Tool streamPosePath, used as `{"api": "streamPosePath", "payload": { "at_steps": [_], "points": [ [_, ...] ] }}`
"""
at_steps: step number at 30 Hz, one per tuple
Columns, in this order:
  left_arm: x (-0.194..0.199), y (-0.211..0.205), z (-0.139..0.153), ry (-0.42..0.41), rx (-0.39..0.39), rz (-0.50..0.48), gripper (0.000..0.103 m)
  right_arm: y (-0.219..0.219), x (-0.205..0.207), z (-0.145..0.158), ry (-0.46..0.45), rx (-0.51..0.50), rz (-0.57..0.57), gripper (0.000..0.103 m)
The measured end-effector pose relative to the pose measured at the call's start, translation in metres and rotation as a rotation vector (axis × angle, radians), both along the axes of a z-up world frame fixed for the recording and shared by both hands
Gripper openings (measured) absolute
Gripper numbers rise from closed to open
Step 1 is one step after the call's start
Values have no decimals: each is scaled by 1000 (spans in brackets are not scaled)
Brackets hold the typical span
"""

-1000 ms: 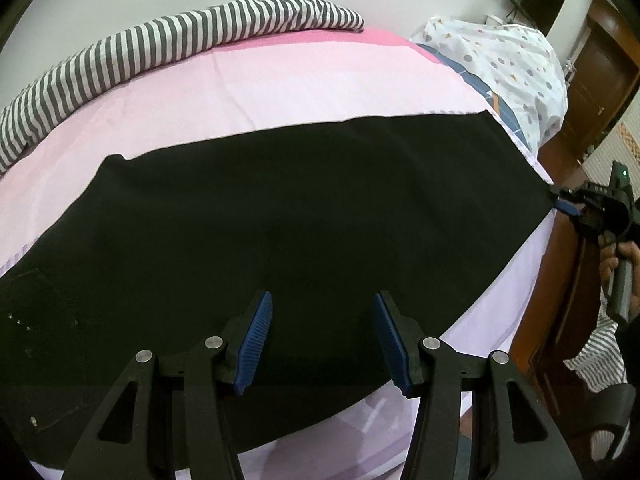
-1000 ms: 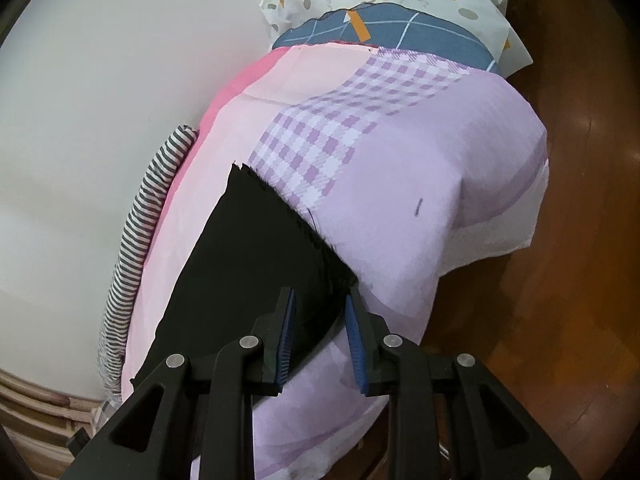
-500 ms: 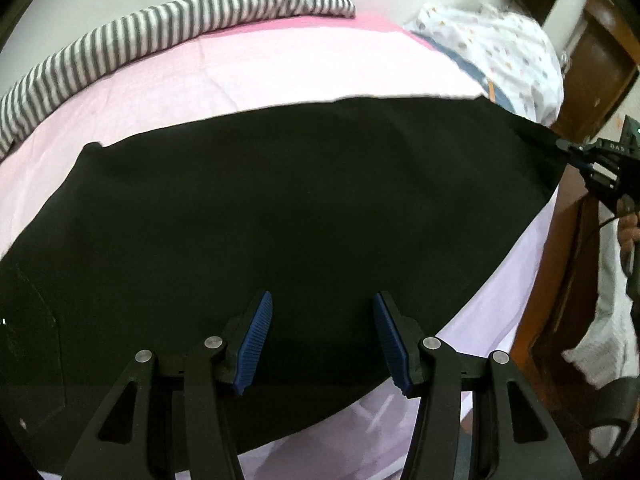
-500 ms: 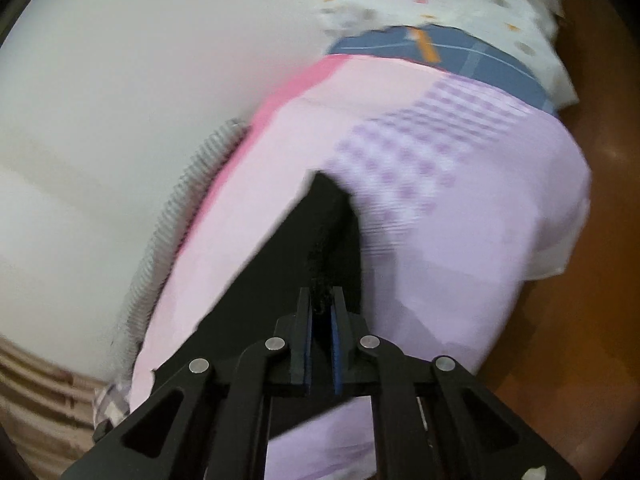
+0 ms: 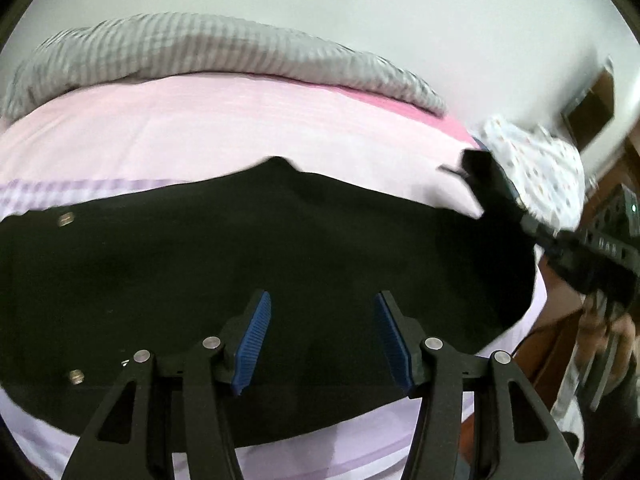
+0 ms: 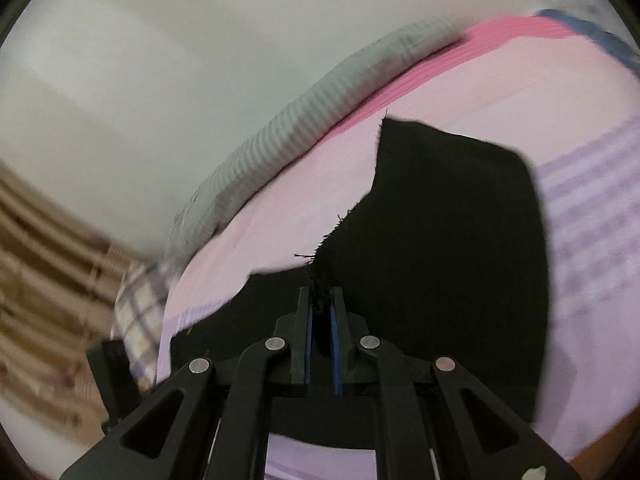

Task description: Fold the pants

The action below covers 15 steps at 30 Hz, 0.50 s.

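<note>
Black cloth is the thing to watch here: the pants (image 5: 248, 264) lie spread across the pink and lilac bed (image 5: 208, 136), and their leg end is lifted off the sheet, hanging from the right gripper (image 6: 321, 312). The step in hand looks like carrying that hem over toward the waist to fold the legs in half. To do it well, the hem should travel low and flat so the cloth rolls over itself rather than dragging the lower layer along, and it should land square on the waist edge, where two metal studs (image 5: 66, 219) show. The right gripper's fingers are pressed nearly together, pinching the frayed hem (image 6: 318, 294), with loose threads sticking out above the pads; the grip is near the edge, so a sharp tug might slip it free. The left gripper (image 5: 322, 340) hovers over the near part of the pants with its blue fingers (image 5: 253, 340) spread and nothing between them; it could press the cloth down to anchor the fold line. A striped blanket (image 5: 192, 50) lies along the wall, well apart.
</note>
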<state>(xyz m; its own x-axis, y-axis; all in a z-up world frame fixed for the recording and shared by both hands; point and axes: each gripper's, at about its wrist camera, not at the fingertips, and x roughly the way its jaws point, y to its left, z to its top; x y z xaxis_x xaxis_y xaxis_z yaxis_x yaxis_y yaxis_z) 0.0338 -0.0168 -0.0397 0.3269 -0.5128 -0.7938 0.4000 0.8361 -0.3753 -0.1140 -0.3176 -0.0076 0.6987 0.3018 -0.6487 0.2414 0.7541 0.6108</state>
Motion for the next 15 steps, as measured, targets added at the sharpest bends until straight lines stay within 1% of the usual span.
{"api": "streamPosePath", "payload": {
  "at_steps": [3, 4, 6, 8, 11, 14, 15],
  "points": [
    [2, 20, -4, 14, -15, 41, 55, 48, 20, -13, 31, 8, 110, 8],
    [2, 27, -6, 20, -22, 51, 55, 70, 27, -21, 51, 7, 166, 9],
    [5, 33, -9, 30, -28, 63, 55, 97, 34, -33, 84, -14, 231, 9],
    [5, 38, -13, 44, -38, 64, 55, 121, 38, -47, 125, -56, 298, 9],
    [7, 37, -17, 71, -53, 52, 55, 139, 38, -68, 194, -93, 352, 9],
    [8, 31, -22, 97, -73, 24, 55, 144, 33, -79, 231, -120, 375, 9],
    [8, 28, -23, 103, -77, 19, 55, 143, 33, -81, 234, -118, 380, 11]
  ]
}}
